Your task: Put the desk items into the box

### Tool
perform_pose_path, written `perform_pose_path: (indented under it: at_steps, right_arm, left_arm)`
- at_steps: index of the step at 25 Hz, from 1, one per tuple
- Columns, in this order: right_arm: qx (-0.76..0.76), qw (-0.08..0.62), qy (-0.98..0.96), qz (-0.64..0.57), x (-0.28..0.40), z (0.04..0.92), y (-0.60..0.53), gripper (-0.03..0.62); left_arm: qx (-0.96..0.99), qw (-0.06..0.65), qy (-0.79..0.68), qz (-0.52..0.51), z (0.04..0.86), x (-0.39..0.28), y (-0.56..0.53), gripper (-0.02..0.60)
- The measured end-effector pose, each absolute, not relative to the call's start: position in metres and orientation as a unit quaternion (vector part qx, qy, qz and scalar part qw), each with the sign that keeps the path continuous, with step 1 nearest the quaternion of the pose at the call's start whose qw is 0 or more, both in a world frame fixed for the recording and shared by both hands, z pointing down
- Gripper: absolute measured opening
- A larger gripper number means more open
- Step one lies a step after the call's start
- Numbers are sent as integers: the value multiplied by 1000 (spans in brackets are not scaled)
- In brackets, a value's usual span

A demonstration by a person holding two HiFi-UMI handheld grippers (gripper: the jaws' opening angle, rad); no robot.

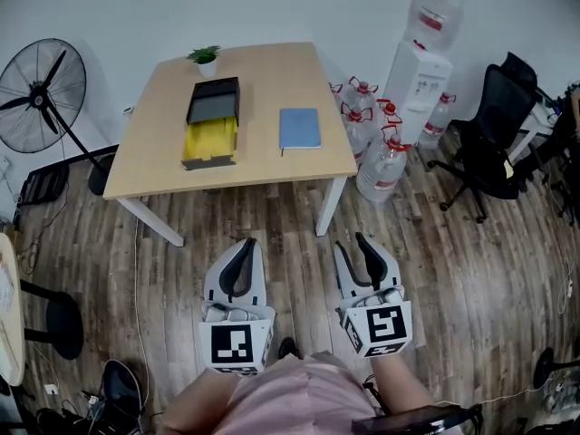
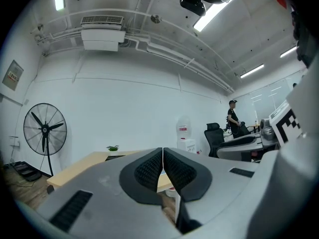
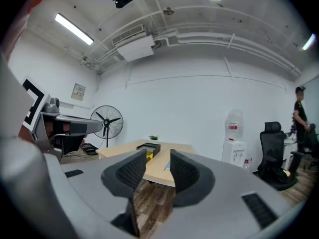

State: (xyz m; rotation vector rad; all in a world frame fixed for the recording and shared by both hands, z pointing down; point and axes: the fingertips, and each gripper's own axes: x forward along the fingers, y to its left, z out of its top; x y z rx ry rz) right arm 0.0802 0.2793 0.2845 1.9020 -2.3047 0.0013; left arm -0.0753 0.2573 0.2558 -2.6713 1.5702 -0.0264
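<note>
A black box with its yellow drawer pulled out (image 1: 213, 121) lies on the wooden table (image 1: 263, 84), left of a blue notebook (image 1: 299, 128). A small potted plant (image 1: 206, 58) stands behind the box. Both grippers hover over the floor in front of the table, well short of it. My left gripper (image 1: 247, 243) is shut, jaws touching and empty (image 2: 163, 152). My right gripper (image 1: 353, 241) is open with nothing between its jaws (image 3: 158, 157). Through that gap I see the box (image 3: 149, 147) and the table (image 3: 117, 151).
A standing fan (image 1: 41, 84) is left of the table. A water dispenser (image 1: 421, 62), several water bottles (image 1: 373, 139) and a black office chair (image 1: 494, 125) are to its right. A black stool (image 1: 56, 320) stands at near left. A person (image 2: 233, 116) stands far right.
</note>
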Motion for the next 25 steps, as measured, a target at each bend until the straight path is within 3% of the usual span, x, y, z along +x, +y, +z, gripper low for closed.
perform_pose_path:
  at_steps: [13, 25]
  right_arm:
    - [651, 81, -754, 35, 139, 311, 223, 149]
    - [630, 77, -770, 68, 229, 337, 79, 147]
  left_arm:
    - [-881, 5, 471, -49, 291, -3, 194, 15]
    - [-868, 5, 488, -87, 305, 83, 60, 15]
